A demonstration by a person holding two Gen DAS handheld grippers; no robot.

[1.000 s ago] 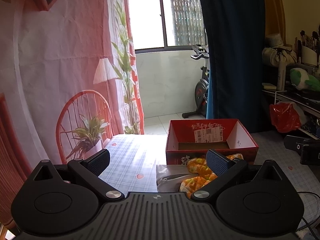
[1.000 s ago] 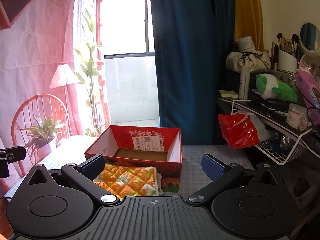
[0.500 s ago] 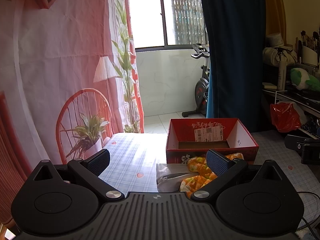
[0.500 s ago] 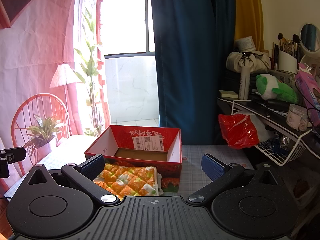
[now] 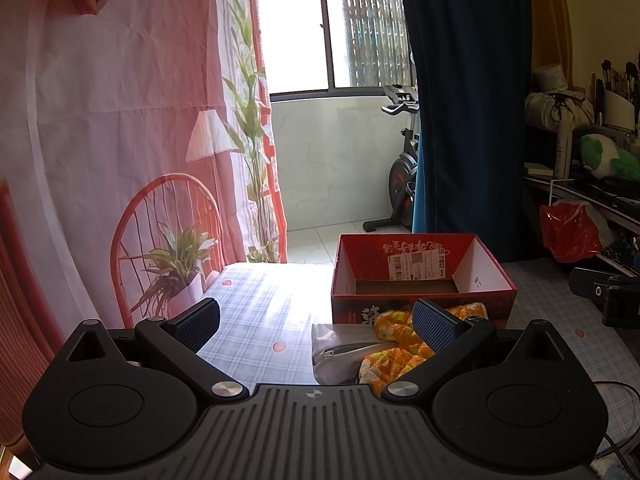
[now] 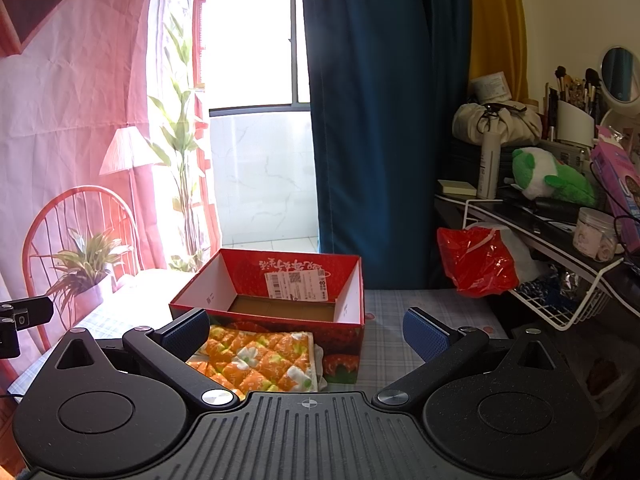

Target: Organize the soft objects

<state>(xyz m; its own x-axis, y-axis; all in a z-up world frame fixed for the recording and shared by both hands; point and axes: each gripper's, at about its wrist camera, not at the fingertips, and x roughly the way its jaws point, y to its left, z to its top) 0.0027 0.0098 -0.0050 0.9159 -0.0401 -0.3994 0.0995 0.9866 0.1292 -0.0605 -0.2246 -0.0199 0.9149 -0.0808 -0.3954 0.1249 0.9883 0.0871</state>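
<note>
An orange quilted cloth with white flowers point(image 6: 260, 364) lies on the checked tablecloth in front of an open, empty red cardboard box point(image 6: 280, 322). In the left wrist view the cloth point(image 5: 400, 350) lies beside a grey zippered pouch point(image 5: 344, 350), both before the red box point(image 5: 420, 308). My left gripper point(image 5: 316, 322) is open and empty, above the table left of the cloth. My right gripper point(image 6: 308, 330) is open and empty, just above the cloth's right edge and the box front.
A red plastic bag point(image 6: 476, 264) hangs at a white wire shelf point(image 6: 560, 304) on the right. A green plush toy point(image 6: 556, 182) and bottles sit on the shelf above. A blue curtain point(image 6: 380, 120) hangs behind the box. An exercise bike point(image 5: 400, 168) stands beyond.
Both grippers have stayed nearly still; the left view has shifted very slightly. Nothing was taken hold of or let go.
</note>
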